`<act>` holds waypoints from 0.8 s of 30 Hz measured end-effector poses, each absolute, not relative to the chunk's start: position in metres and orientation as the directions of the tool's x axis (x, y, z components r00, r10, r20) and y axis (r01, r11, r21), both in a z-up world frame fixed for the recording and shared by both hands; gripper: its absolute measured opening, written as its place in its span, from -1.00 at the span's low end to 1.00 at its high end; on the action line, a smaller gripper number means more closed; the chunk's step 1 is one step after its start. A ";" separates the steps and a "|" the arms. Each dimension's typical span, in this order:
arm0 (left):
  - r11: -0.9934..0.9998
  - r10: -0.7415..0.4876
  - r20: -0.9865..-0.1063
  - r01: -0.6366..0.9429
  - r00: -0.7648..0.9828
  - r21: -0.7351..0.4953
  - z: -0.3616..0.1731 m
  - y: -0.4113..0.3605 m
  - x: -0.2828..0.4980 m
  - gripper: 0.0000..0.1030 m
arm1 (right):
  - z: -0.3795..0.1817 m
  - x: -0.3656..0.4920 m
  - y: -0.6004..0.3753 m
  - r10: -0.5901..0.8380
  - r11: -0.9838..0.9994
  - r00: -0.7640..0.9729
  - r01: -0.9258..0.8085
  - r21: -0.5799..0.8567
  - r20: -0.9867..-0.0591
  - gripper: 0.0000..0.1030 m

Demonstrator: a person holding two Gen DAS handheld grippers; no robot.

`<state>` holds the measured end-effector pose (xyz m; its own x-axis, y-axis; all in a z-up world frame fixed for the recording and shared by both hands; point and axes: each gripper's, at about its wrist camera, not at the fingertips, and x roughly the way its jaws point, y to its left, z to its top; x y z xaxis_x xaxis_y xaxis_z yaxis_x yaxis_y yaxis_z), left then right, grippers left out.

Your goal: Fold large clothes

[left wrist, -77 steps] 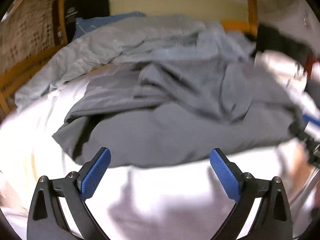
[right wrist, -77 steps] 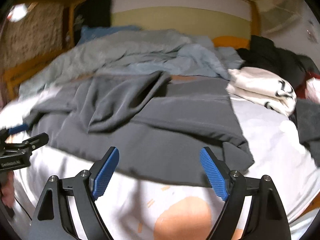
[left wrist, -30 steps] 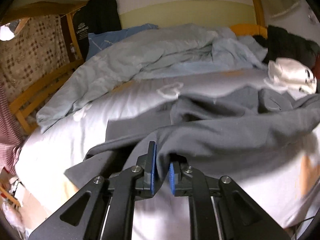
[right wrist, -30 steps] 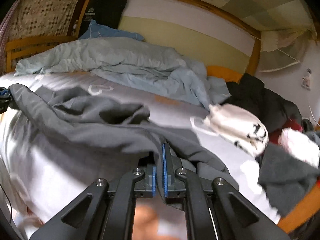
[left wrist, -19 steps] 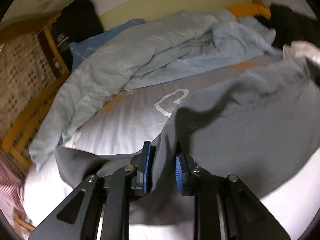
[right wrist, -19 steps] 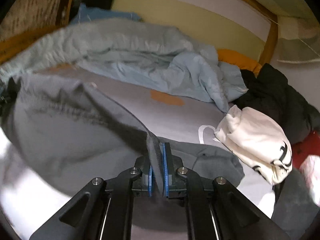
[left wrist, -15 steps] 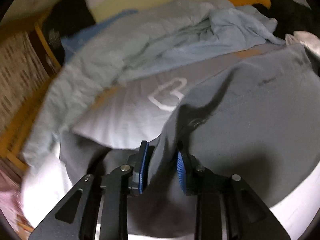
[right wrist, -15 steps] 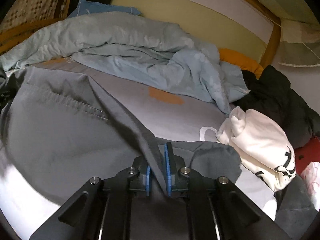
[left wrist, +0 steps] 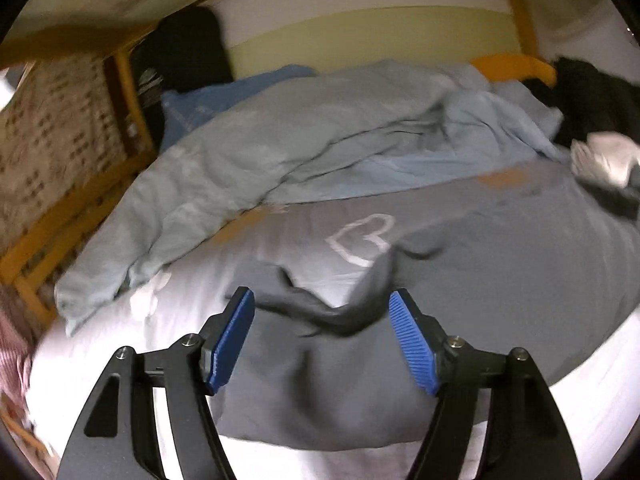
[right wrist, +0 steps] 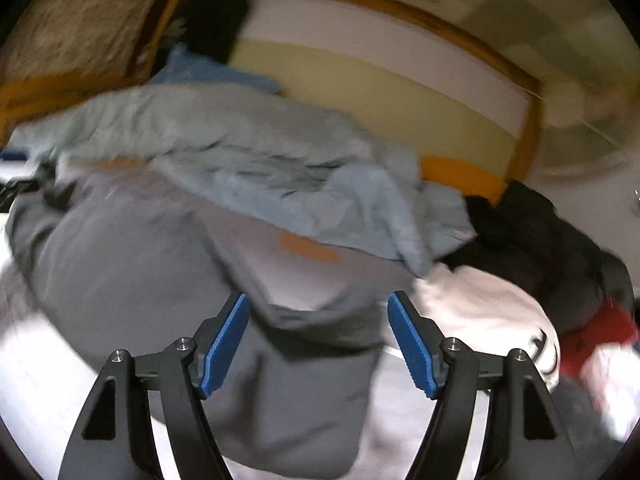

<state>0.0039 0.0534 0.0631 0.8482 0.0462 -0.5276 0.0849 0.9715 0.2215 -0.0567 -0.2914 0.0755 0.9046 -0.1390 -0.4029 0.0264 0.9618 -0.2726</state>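
While both views were smeared by motion blur, the left gripper [left wrist: 322, 342] showed its blue-padded fingers [left wrist: 232, 340] spread wide, with nothing between them. The right gripper [right wrist: 318, 344] had its fingers [right wrist: 412, 346] spread likewise and gripped nothing.

Just beyond the left gripper, the dark grey garment [left wrist: 460, 280] lay loose on the bed's white sheet [left wrist: 592, 380]. Its near edge sat between and below the fingertips, a raised dark fold crossed the gap between the pads, and whether it touched either pad could not be told. In the right wrist view the grey garment [right wrist: 132, 264] spread from the left edge toward centre, with a folded flap lying just ahead of the open fingers.

Past the garment, the sheet carried a white heart outline [left wrist: 362, 238] and an orange patch [right wrist: 310, 250]. To the right lay a bundled white garment with black print [right wrist: 496, 320], next to dark clothing [right wrist: 532, 232] and something red [right wrist: 596, 340].

Further back, a rumpled light blue duvet [left wrist: 300, 148] ran across the bed, with a blue pillow [left wrist: 200, 104] behind it. A wooden bed frame [left wrist: 68, 232] bounded the left side. The far wall showed a pale yellow band [right wrist: 380, 96] under a white one.
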 end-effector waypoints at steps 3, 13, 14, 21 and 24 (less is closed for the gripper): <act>0.986 0.035 -0.564 0.064 0.825 0.155 0.065 0.077 0.012 0.31 | 0.069 -0.062 -0.327 0.003 1.000 0.881 -0.014 -0.020 -0.473 -0.51; 0.970 0.203 -0.589 -0.078 0.782 0.231 0.001 0.101 0.050 0.00 | 0.028 -0.011 -0.342 0.108 0.994 0.812 -0.086 0.066 -0.573 -0.85; 0.969 0.218 -0.592 -0.102 0.776 0.223 -0.004 0.104 0.052 0.01 | 0.021 0.000 -0.345 0.101 0.994 0.800 -0.062 0.086 -0.591 -0.85; 0.984 0.175 -0.653 -0.113 0.737 0.135 -0.026 0.114 0.071 0.05 | -0.023 0.038 -0.365 0.130 0.979 0.720 0.015 0.201 -0.682 -0.96; 0.993 0.062 -0.693 -0.114 0.718 -0.029 -0.025 0.134 0.079 0.05 | -0.026 0.039 -0.366 0.144 0.976 0.719 0.013 0.220 -0.680 -0.96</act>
